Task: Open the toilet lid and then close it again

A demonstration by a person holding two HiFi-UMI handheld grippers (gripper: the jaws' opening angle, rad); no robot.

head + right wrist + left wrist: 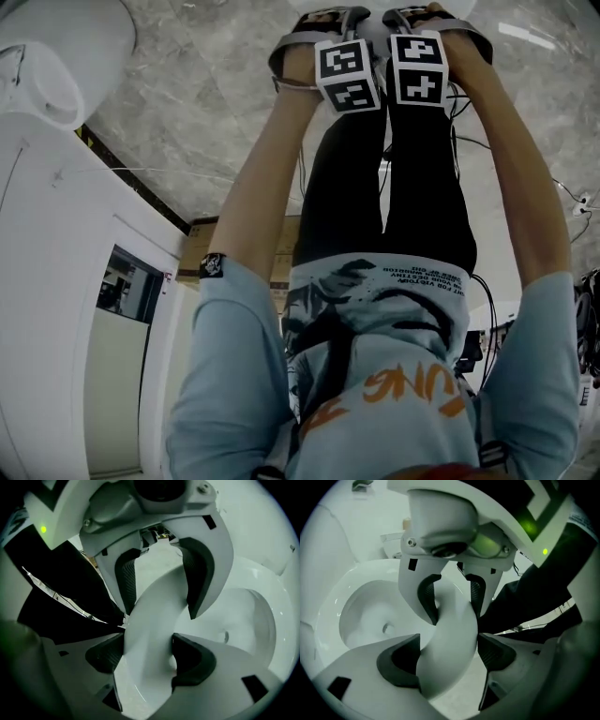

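In both gripper views the white toilet bowl (370, 611) (253, 616) lies uncovered, its drain hole showing. A curved white rim band (450, 630) (150, 620) at the bowl's front runs between the jaws of both grippers. My left gripper (447, 660) straddles this band with wide jaws, its dark pads close on either side. My right gripper (150, 656) straddles it likewise, right beside the left one. Each gripper also shows in the other's view: the right gripper (452, 595), the left gripper (161, 581). In the head view both sit side by side at the top, left gripper (328, 37), right gripper (427, 33), tips hidden.
The person's dark trousers (394, 187) stand directly behind the grippers on grey marble floor (206, 84). A white fixture (56, 56) and white panelled wall (75, 281) lie at the left. A cardboard box (281, 253) and cables (572, 202) are on the floor.
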